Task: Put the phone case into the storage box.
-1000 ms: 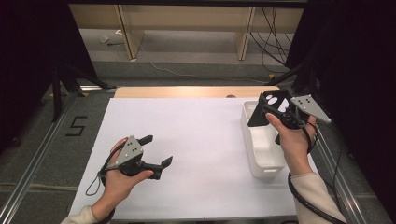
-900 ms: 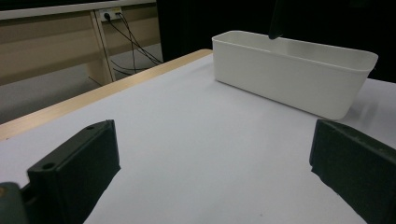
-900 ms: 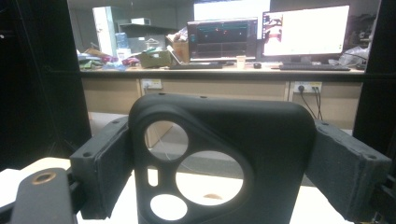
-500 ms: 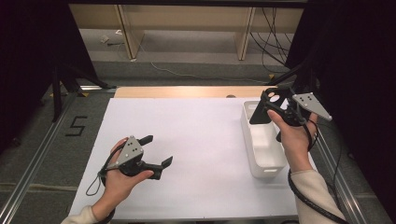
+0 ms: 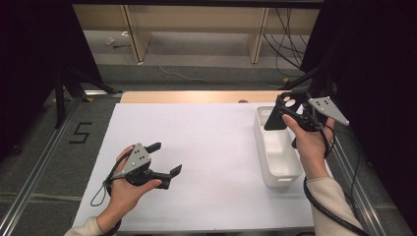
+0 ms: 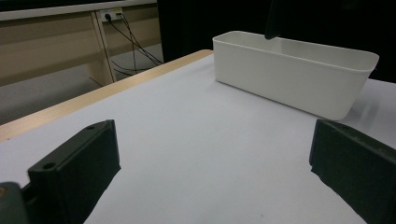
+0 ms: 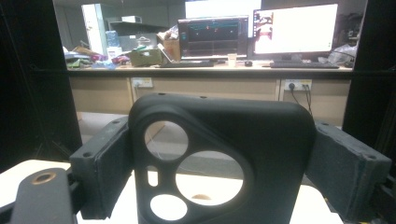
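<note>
A black phone case [image 5: 278, 117] with round camera cut-outs hangs above the far end of a white bin [image 5: 283, 164] at the table's right. My right gripper [image 5: 291, 106] is shut on it. In the right gripper view the case [image 7: 280, 154] stands upright between the two jaws of the right gripper [image 7: 224, 172]. My left gripper [image 5: 165, 158] rests low over the white table sheet [image 5: 211, 147] at front left, open and holding nothing. In the left gripper view its jaws stand wide apart on the left gripper [image 6: 215, 177], with the bin [image 6: 294, 74] ahead and a corner of the case [image 6: 273, 21] above it.
The bin looks empty inside. A wooden strip [image 5: 196, 96] edges the table's far side. Metal rails [image 5: 34, 177] run along both sides. Beyond the table are desk legs and cables [image 5: 285, 34] on the floor.
The right hand has tilted the phone case, so its cut-outs face less toward the high camera, and shifted slightly. The left gripper has not moved.
</note>
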The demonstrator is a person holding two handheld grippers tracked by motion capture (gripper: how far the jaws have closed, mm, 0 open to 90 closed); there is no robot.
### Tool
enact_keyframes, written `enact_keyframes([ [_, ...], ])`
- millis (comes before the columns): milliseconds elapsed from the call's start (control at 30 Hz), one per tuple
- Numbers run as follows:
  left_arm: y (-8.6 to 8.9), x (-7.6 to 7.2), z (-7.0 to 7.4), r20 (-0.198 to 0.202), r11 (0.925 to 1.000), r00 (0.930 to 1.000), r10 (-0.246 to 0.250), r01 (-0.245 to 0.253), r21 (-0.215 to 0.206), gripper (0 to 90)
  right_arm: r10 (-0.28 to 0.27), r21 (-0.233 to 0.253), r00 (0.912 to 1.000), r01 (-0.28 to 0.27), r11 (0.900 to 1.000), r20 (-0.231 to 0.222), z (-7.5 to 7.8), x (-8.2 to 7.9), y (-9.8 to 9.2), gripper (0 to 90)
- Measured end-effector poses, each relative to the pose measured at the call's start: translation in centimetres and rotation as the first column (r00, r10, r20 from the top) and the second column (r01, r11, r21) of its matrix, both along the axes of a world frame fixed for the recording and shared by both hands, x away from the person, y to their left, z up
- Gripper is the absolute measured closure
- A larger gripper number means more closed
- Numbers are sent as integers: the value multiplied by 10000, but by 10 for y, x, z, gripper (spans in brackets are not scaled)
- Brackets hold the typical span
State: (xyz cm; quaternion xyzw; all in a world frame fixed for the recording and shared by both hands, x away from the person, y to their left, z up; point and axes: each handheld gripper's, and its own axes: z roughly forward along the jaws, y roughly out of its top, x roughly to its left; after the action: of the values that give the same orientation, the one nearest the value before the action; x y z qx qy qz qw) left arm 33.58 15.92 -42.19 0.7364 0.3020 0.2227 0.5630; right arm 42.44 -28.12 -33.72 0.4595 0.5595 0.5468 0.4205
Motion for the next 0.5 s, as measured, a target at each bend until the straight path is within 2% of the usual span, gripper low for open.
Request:
enact_keyframes([
  [500, 0, 0, 0, -9, 10000, 10000, -8, 8, 11, 13, -72, 19, 10000, 72, 10000, -44, -2, 7, -1, 154],
])
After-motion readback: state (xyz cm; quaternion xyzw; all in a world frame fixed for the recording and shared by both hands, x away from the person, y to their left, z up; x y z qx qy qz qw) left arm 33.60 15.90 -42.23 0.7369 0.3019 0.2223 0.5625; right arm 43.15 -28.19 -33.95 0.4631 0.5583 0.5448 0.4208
